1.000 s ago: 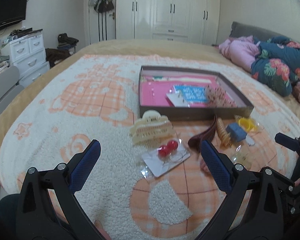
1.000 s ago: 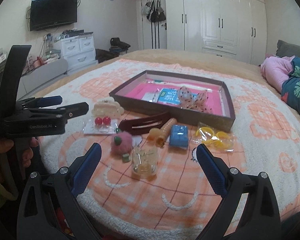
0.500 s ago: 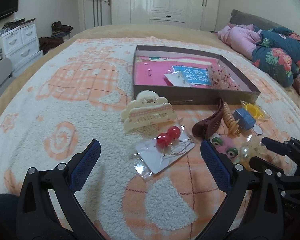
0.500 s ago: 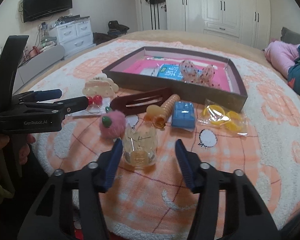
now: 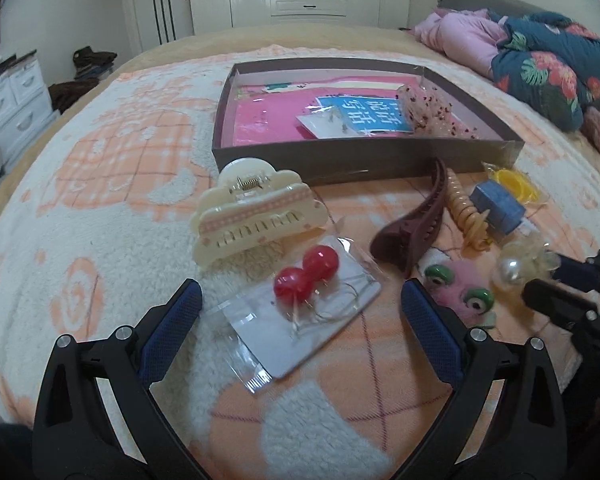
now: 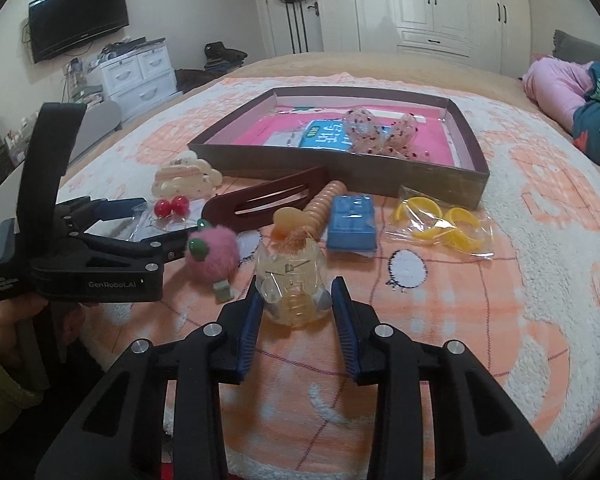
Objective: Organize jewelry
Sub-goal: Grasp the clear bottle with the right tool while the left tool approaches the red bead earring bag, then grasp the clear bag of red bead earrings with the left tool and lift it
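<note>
Right hand-held gripper (image 6: 296, 304): jaws partly apart, flanking a clear amber hair claw (image 6: 294, 286) near the front edge of the bed blanket (image 6: 500, 320), pads just beside it, contact not discernible. Left hand-held gripper (image 5: 300, 316): jaws wide apart, over a carded pair of red bead earrings (image 5: 306, 274), holding nothing. Dark tray (image 6: 340, 164) sat farther back on the blanket, with a cream hair claw (image 5: 252, 212), maroon hair clip (image 6: 268, 202) and pink pompom (image 6: 214, 254) before its front wall.

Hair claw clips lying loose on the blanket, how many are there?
2. The cream claw clip lies left of the tray's front wall; the dark brown claw clip lies to its right. Others may be hidden inside the tray.
</note>
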`<state>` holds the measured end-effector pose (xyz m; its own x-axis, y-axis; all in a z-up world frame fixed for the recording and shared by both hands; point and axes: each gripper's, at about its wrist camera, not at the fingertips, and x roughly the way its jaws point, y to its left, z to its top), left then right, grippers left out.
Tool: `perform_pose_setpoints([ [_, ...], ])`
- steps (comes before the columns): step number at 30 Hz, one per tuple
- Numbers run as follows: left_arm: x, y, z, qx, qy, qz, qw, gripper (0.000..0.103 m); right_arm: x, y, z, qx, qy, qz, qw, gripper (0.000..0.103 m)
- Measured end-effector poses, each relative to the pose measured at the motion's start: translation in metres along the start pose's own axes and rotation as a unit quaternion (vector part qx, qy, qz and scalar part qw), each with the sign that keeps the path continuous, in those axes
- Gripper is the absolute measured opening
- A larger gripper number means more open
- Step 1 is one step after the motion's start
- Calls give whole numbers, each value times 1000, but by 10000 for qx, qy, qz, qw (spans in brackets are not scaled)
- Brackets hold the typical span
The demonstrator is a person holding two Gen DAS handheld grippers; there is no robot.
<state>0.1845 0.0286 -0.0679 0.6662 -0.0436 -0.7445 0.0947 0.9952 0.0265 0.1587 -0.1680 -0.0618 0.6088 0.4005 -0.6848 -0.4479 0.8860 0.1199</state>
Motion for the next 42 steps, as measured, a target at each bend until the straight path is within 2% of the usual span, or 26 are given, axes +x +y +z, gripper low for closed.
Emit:
perform_pose_setpoints([
  [4,5,-1,0,103,88,35,9999,75,-1,-1,1,13,-10,-5,10000,33],
  [7,6,-6,0,272,117,51,9995,70,-1,-2,2,38,-25,-3,10000,33],
  [17,-6,0,-5,52,194,-249,9995,46,-6,-10,8,231,-165,-44,9996,33],
  [19,-10,1,-5,-8,162,-295,9994,36,-7,-11,9,257,-179,-39,9995,33],
  [29,-32,0,-10,-144,19,-401,9991,21,-12,-12,10,255,-284,-46,9993,33],
  [30,-36,0,-9,-148,-36,-409,9990,14,-13,-12,10,262,-299,-46,9992,33],
  [42,-65,-6,8,-232,-520,-536,9969,14,-27,-25,20,377,-617,-176,9972,33],
])
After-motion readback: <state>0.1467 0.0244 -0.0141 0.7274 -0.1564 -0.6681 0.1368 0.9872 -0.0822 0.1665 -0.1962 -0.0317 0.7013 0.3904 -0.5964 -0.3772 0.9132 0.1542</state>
